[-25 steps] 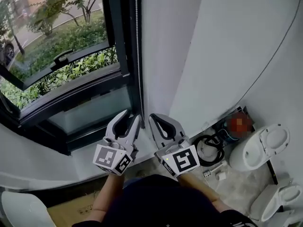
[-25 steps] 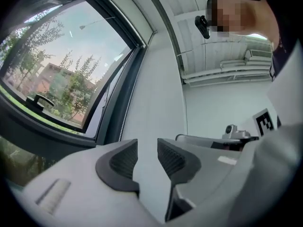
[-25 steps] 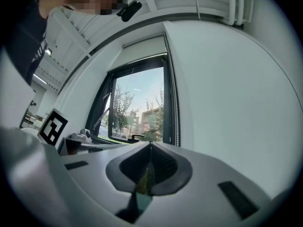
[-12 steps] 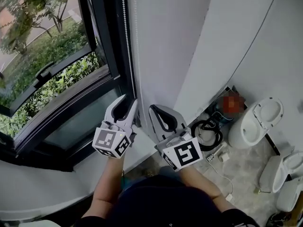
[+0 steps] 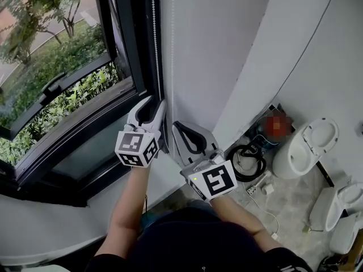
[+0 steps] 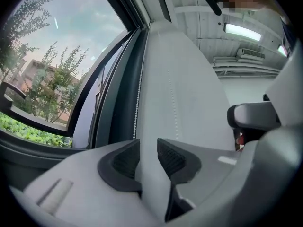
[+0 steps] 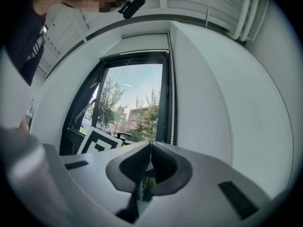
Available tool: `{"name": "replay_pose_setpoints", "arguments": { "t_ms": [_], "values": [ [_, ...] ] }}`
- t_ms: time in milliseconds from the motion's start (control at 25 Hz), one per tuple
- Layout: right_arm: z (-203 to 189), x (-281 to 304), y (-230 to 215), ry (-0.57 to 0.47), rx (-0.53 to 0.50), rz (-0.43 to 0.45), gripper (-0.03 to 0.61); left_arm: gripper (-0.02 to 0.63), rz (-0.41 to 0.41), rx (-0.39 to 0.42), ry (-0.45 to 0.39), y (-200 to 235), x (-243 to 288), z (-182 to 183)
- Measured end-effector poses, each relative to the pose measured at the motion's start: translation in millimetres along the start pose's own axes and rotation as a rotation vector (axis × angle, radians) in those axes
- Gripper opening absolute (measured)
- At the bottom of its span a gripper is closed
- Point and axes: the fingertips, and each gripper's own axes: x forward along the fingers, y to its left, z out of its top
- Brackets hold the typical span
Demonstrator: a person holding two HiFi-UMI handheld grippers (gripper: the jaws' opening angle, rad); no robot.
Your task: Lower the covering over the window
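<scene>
Grey jaws first: my left gripper (image 5: 157, 102) has come up and in toward the window frame over the last half second. It was hanging lower and further off the frame before. Its jaws are apart, and in the left gripper view all I see in the gap is white wall (image 6: 189, 79). The bead chain (image 6: 138, 103) runs down just beside the left-hand jaw and disappears behind its tip, so I'd say I'm lined up but not gripping yet.

My right gripper (image 5: 177, 128) has only nudged over a bit. Its jaws are pressed together with nothing in them, and the chain sits off to one side in its view.

Past the chain, the window (image 5: 68, 95) is bare glass with trees and hedge outside. The covering (image 7: 144, 43) looks like the pale band across the top of the frame, rolled all the way up, though I can't be sure of that.

So the lowering hasn't started. The move just sets up the grab: next it's close on the chain and pull. My guess is the thin beads could slip out if I pinch off-centre.
</scene>
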Motion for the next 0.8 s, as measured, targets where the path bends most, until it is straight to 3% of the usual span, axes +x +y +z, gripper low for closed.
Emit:
{"name": "replay_pose_setpoints", "arguments": {
  "t_ms": [320, 800],
  "values": [
    [0.5, 7.9, -1.1, -0.007, -0.001, 0.001, 0.012, 0.115, -0.017, 0.013, 0.039, 10.7, 21.1, -10.6],
    [0.8, 4.4, -13.7, -0.012, 0.004, -0.025, 0.012, 0.102, -0.032, -0.041, 0.094, 16.9, 45.7, -25.0]
  ]
}}
